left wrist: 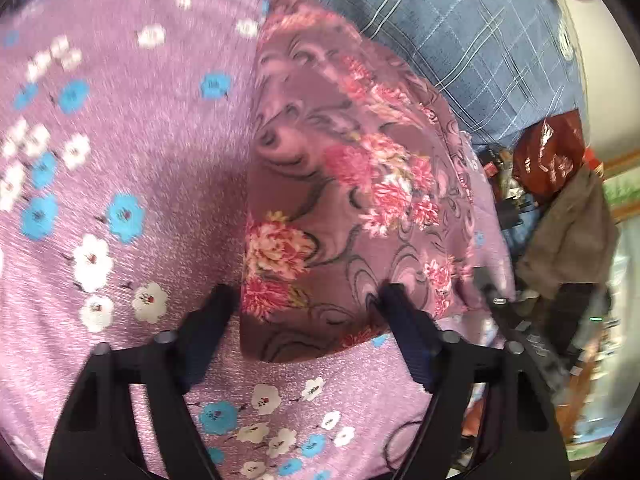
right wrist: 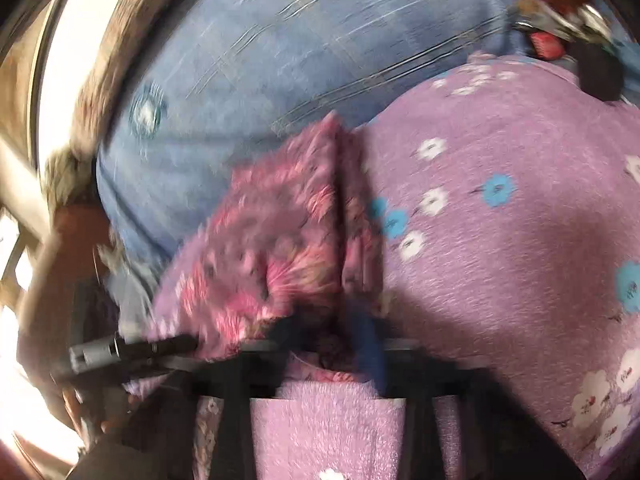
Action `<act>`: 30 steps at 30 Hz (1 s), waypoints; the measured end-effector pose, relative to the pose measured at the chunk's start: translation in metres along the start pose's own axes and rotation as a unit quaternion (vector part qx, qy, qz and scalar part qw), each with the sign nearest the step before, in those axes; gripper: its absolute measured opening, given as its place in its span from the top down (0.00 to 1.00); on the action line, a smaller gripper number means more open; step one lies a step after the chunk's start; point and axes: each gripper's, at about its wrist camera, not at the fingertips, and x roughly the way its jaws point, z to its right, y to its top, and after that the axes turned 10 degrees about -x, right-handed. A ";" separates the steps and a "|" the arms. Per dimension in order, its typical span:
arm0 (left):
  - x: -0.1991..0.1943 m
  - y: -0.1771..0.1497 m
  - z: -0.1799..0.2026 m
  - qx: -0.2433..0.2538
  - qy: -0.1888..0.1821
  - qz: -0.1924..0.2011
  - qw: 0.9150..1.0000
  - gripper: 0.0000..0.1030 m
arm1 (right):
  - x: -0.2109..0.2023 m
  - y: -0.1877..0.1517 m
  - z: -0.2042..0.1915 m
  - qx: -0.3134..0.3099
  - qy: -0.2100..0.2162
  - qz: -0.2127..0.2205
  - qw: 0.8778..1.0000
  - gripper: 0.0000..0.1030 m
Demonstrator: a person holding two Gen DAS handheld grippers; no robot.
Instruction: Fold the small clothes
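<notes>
I see a small flowery cloth (left wrist: pixel 344 200), dusty pink with red and pink blooms, lying on my purple bedsheet (left wrist: pixel 120 168) that has blue and white flowers. The cloth sits near the sheet's edge, just beside a blue checked blanket (left wrist: pixel 460 40). My left gripper (left wrist: pixel 308 300) hangs over the near corner of the cloth with its jaws apart, one finger on each side, not pinching it. My right gripper (right wrist: pixel 324 330) has its jaws squeezed tight on the cloth's edge, and a fold of the cloth (right wrist: pixel 280 240) stands up from the sheet. That picture is blurry.
</notes>
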 end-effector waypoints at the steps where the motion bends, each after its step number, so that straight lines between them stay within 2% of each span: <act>1: -0.002 -0.002 0.004 0.010 -0.003 -0.002 1.000 0.53 | -0.012 0.003 -0.008 -0.010 0.022 0.025 0.999 1.00; 2: -0.006 -0.004 0.005 0.015 0.002 0.003 1.000 0.53 | -0.026 0.008 -0.015 -0.016 0.044 0.056 0.997 1.00; 4: -0.008 -0.004 0.001 0.007 0.013 0.009 1.000 0.53 | -0.040 0.010 -0.018 -0.019 0.042 0.081 0.996 1.00; 5: -0.004 -0.003 -0.004 0.001 0.016 0.003 1.000 0.53 | -0.038 0.011 -0.011 -0.013 0.033 0.074 0.997 1.00; 7: 0.002 -0.002 -0.015 -0.015 0.008 -0.004 1.000 0.55 | -0.020 0.005 0.006 0.002 -0.021 0.020 1.000 0.99; 8: -0.001 -0.003 -0.016 -0.017 -0.001 -0.001 1.000 0.54 | -0.013 0.002 0.013 0.012 -0.032 0.000 0.999 0.98; 9: -0.003 -0.003 -0.016 -0.014 -0.002 -0.003 1.000 0.54 | -0.012 -0.002 0.019 0.029 -0.020 -0.006 0.999 0.93; 11: -0.003 -0.003 -0.015 -0.004 0.002 -0.007 1.000 0.54 | -0.020 -0.007 0.021 0.055 0.022 0.027 0.998 0.91; 12: -0.002 -0.003 -0.015 -0.002 0.003 -0.007 1.000 0.54 | -0.025 -0.008 0.020 0.061 0.039 0.050 0.996 0.82; 13: -0.002 -0.004 -0.015 -0.003 0.002 -0.006 1.000 0.54 | -0.030 -0.009 0.018 0.063 0.047 0.061 0.995 0.67; 14: -0.002 -0.004 -0.014 -0.004 0.002 -0.005 1.000 0.52 | -0.030 -0.010 0.014 0.058 0.051 0.073 0.994 0.59; 15: -0.001 -0.004 -0.012 -0.003 0.003 -0.006 1.000 0.49 | -0.027 -0.009 0.007 0.044 0.047 0.069 0.996 0.48; 16: 0.000 -0.004 -0.011 -0.001 0.002 -0.006 1.000 0.48 | -0.021 -0.008 0.001 0.025 0.035 0.056 0.998 0.48; 17: 0.001 -0.004 -0.008 0.000 0.002 -0.006 1.000 0.47 | -0.012 -0.007 -0.006 -0.004 0.014 0.035 0.999 0.48; 18: 0.002 -0.004 -0.007 0.001 0.005 -0.005 1.000 0.47 | -0.002 -0.007 -0.014 -0.039 -0.019 0.011 0.999 0.59; 19: 0.003 -0.003 -0.006 0.002 0.007 -0.005 1.000 0.47 | 0.008 -0.005 -0.021 -0.076 -0.049 -0.012 0.996 0.97; 20: 0.003 -0.002 -0.005 0.004 0.009 -0.006 1.000 0.47 | 0.012 -0.001 -0.024 -0.091 -0.057 -0.022 0.994 0.95; 22: 0.004 -0.003 -0.005 0.007 0.009 -0.008 1.000 0.47 | -0.010 0.005 -0.011 -0.035 -0.008 0.032 0.999 0.95; 24: 0.006 -0.002 -0.006 0.007 0.005 -0.008 1.000 0.47 | -0.028 0.008 0.011 0.035 0.023 0.071 0.997 0.95; 25: 0.006 -0.002 -0.007 0.008 0.005 -0.008 1.000 0.47 | -0.026 0.005 0.021 0.054 0.020 0.062 0.996 0.95; 27: 0.008 -0.003 -0.002 0.019 0.011 -0.008 1.000 0.46 | -0.002 -0.007 0.034 0.059 -0.021 -0.012 0.998 0.95; 28: 0.009 -0.003 0.001 0.029 0.013 -0.009 0.999 0.46 | 0.006 -0.013 0.037 0.055 -0.026 -0.039 0.997 0.97; 29: 0.008 -0.005 0.002 0.042 0.015 -0.011 0.999 0.46 | 0.004 -0.015 0.036 0.052 -0.023 -0.034 0.998 0.97; 30: 0.006 -0.007 0.002 0.054 0.013 -0.018 0.998 0.46 | -0.002 -0.011 0.035 0.055 -0.020 -0.029 0.998 0.91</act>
